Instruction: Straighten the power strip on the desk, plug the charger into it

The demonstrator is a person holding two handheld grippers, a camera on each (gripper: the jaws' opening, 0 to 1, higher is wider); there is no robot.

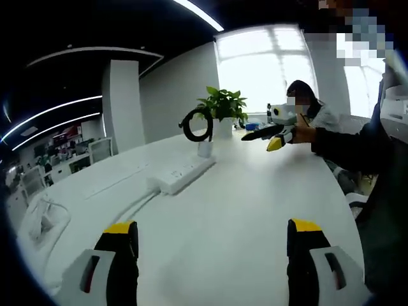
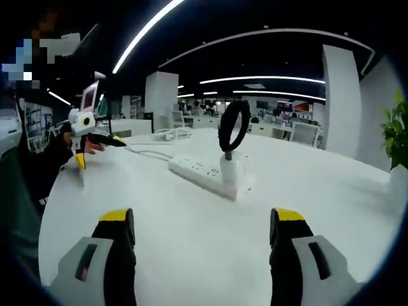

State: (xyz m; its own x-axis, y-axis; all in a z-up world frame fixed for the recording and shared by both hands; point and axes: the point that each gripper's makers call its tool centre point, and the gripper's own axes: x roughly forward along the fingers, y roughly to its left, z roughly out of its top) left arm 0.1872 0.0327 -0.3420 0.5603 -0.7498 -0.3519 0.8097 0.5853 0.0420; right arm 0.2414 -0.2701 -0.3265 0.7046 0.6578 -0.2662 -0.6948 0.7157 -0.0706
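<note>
In the left gripper view the white power strip (image 1: pixel 182 173) lies on the white bench (image 1: pixel 242 210), long axis running from near left toward the potted plant (image 1: pixel 222 105); the white charger (image 1: pixel 204 148) (black cable coiled above) stands at its far end. No writing is legible. Both left gripper (image 1: pixel 213 245) and right gripper (image 2: pixel 203 239) hold jaws apart, empty.

The desk (image 1: pixel 255 210) is smooth, white and a little shiny. The power strip (image 1: pixel 182 175) looks like smooth white plastic. The charger (image 2: pixel 231 172) is white plastic too, and its looped cable (image 2: pixel 233 124) looks like black rubber.
</note>
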